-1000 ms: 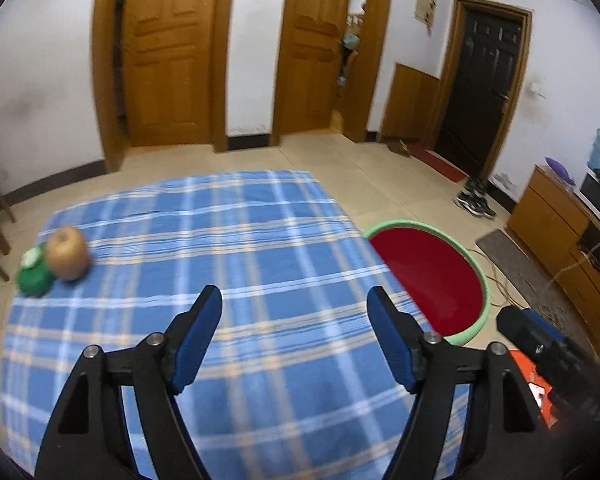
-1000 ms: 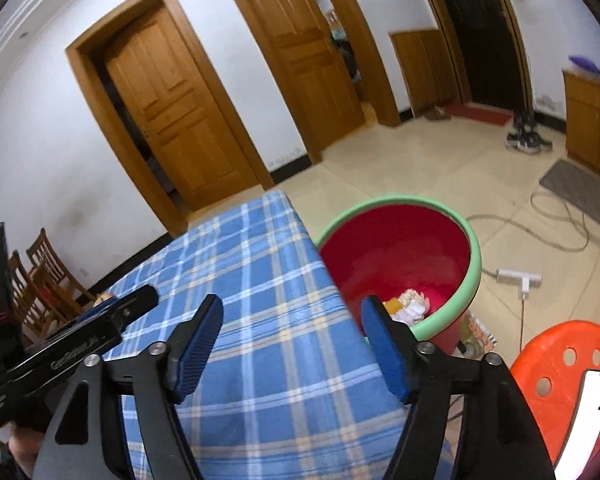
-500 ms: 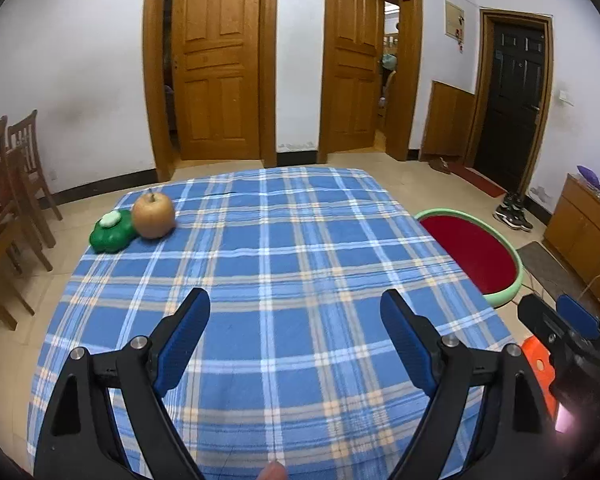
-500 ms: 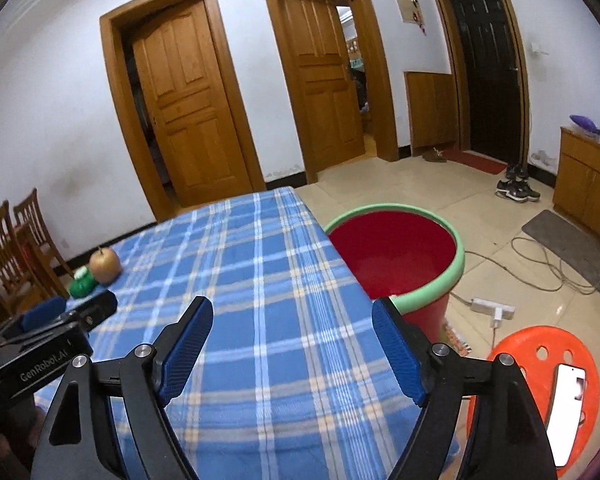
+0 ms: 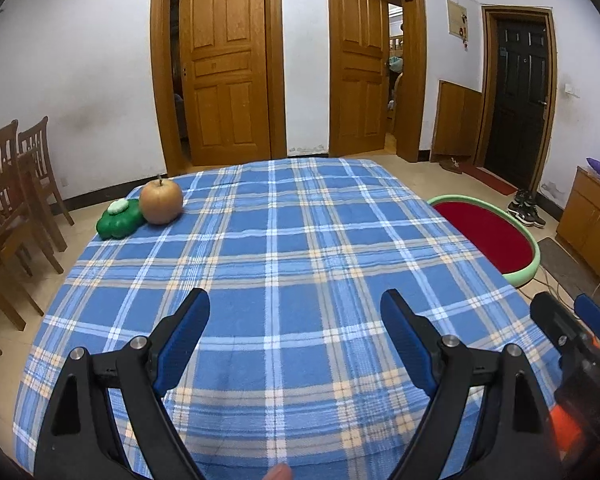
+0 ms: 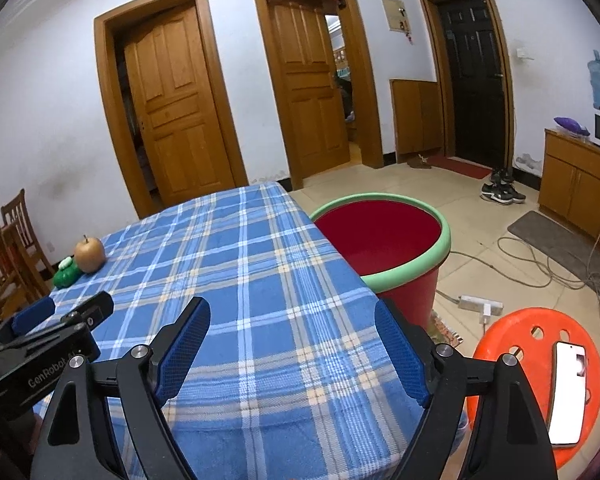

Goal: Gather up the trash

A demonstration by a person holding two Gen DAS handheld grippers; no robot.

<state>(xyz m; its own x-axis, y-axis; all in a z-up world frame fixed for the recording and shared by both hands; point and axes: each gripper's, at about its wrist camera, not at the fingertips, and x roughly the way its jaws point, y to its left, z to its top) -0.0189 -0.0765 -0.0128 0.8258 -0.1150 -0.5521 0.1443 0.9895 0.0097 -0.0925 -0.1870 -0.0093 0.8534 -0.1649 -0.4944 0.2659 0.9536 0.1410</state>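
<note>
A red bin with a green rim [image 6: 384, 236] stands on the floor at the table's right edge; it also shows in the left wrist view [image 5: 492, 236]. The table wears a blue plaid cloth [image 5: 284, 264]. A brown apple [image 5: 161, 202] and a green clover-shaped object [image 5: 120, 222] lie at its far left corner, also seen small in the right wrist view [image 6: 89, 255]. My left gripper [image 5: 296, 316] is open and empty over the near part of the cloth. My right gripper [image 6: 292, 324] is open and empty over the near right corner of the table.
An orange stool [image 6: 540, 380] with a phone [image 6: 566, 392] on it stands at the near right. Cables and a power strip [image 6: 480, 304] lie on the floor by the bin. Wooden chairs [image 5: 12, 200] stand left of the table. A cabinet [image 6: 580, 188] lines the right wall.
Both grippers have drawn back and levelled out, away from the bin. More of the table and room shows, and the apple and green object have come into the right wrist view. Both stay open.
</note>
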